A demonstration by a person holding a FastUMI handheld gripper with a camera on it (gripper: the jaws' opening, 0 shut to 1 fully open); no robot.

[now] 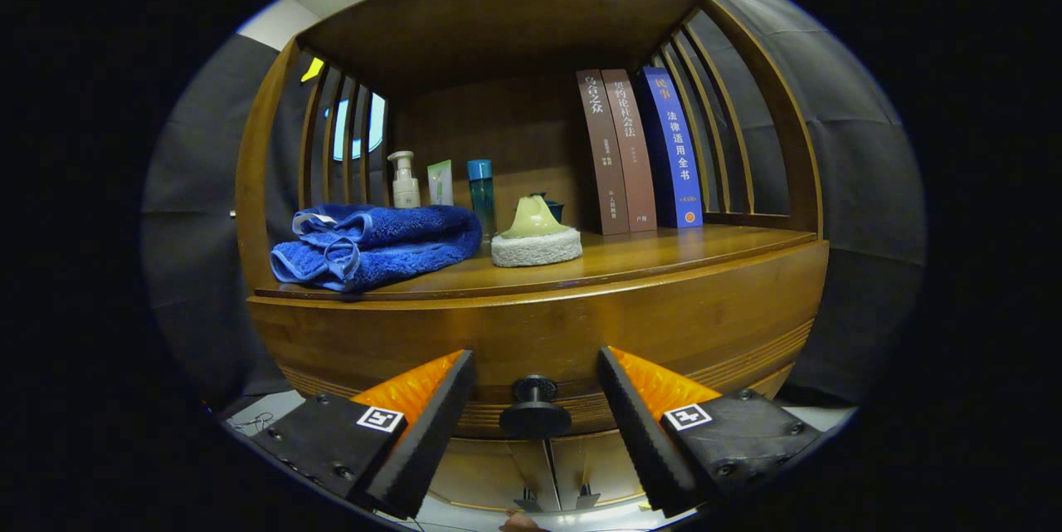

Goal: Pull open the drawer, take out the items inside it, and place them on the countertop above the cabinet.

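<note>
the wooden cabinet [531, 324] stands in front of me, its drawer front [664, 333] flush and shut, with the countertop [664, 250] just above it. on that top already lie a folded blue towel [373, 246] and a sponge pad with a pale lump on it [535, 235], with bottles behind and three books [639, 150] at the right. whether those came out of the drawer or the drawer is yet to be emptied, this look alone can't settle; what it holds inside is hidden. the small dark knob [533, 409] sits right between the fingers of the gripper [535, 399], which are spread apart and touching nothing. if the knob is to be taken, it wants the fingers kept level and centred on its neck, closing squarely, then a straight pull so it doesn't slip off.
</note>
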